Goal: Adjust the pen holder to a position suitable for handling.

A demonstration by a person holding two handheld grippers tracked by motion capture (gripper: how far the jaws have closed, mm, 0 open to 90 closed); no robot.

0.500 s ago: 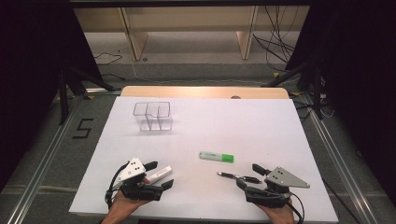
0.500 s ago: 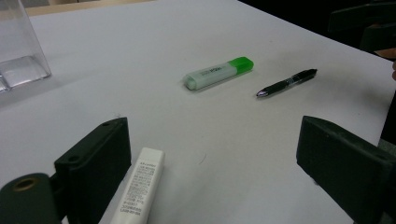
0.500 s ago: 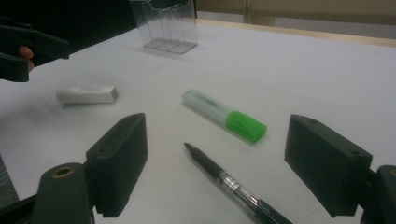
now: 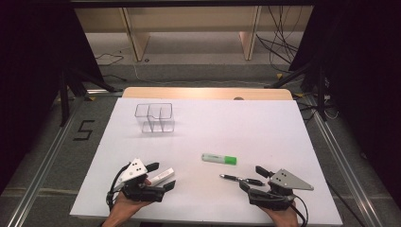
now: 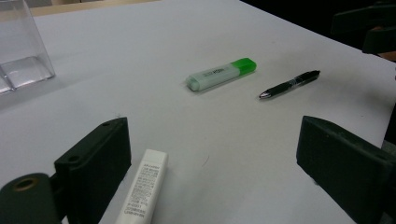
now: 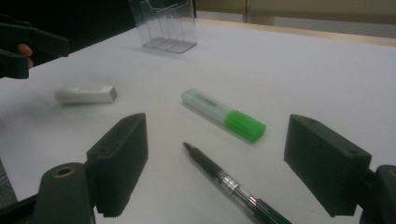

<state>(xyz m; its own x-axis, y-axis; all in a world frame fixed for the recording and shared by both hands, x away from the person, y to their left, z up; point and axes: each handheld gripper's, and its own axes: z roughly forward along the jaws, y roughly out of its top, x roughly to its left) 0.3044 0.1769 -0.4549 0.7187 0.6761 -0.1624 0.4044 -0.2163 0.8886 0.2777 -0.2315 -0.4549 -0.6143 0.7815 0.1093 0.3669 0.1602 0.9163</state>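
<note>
The person's hands are cut off at the near edge of the table point(image 4: 265, 123), so only fingers wrapped around each tool can be seen. In the left gripper view the clear plastic organizer point(image 5: 21, 51) runs off the top left of the picture, and its inner walls are hard to separate there; from above it shows as a small box with several compartments point(image 4: 154, 117), standing towards the far left corner of the white tabletop. Past the table's far edge lie a strip of bare wood, a floor with trailing cables and a taped figure five.

A green-capped highlighter point(image 4: 219, 159) lies near the middle of the table, well apart from both tools. The left gripper point(image 4: 161, 176) rests at the near left edge with its jaws spread wide and gripping nothing; a white eraser point(image 5: 142, 186) lies flat between them, close against the left-hand jaw in the left gripper view, though I cannot tell if it touches. The right gripper point(image 4: 250, 178) sits at the near right edge, jaws equally wide and empty, with a black pen point(image 6: 233, 186) lying on the table between them, its tip pointing away towards the highlighter.
</note>
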